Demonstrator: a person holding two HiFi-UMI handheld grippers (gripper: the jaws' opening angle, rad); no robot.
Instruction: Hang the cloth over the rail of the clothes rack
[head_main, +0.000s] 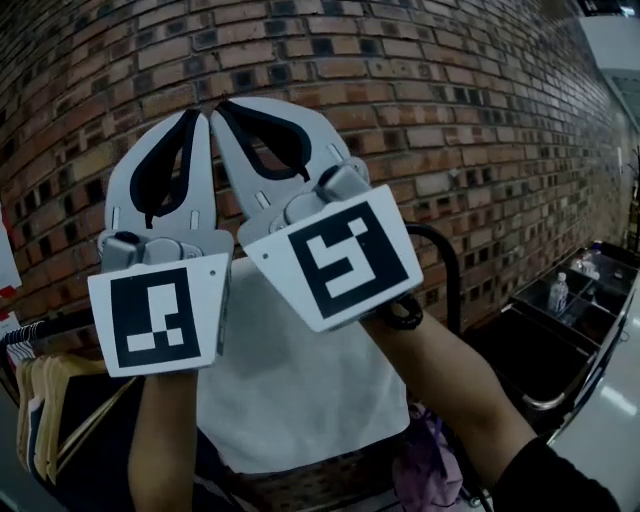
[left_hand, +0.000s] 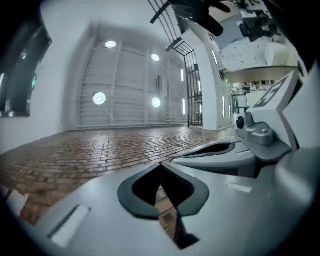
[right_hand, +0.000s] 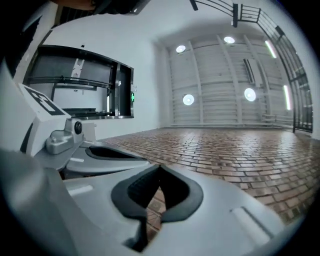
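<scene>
A white cloth hangs below my two raised grippers; its upper edge is hidden behind their marker cubes. A black curved rail of the clothes rack shows to the right of the cloth. My left gripper and right gripper stand side by side, pointing up at the brick wall, well above the cloth. Both are shut with nothing between the pads. In the left gripper view the jaws meet at the tip, with the right gripper beside them. The right gripper view shows the same closed tip and the left gripper.
A brick wall fills the background. Wooden hangers with dark garments hang on a rail at the lower left. Black bins with a bottle stand at the right. Pink fabric lies under the cloth.
</scene>
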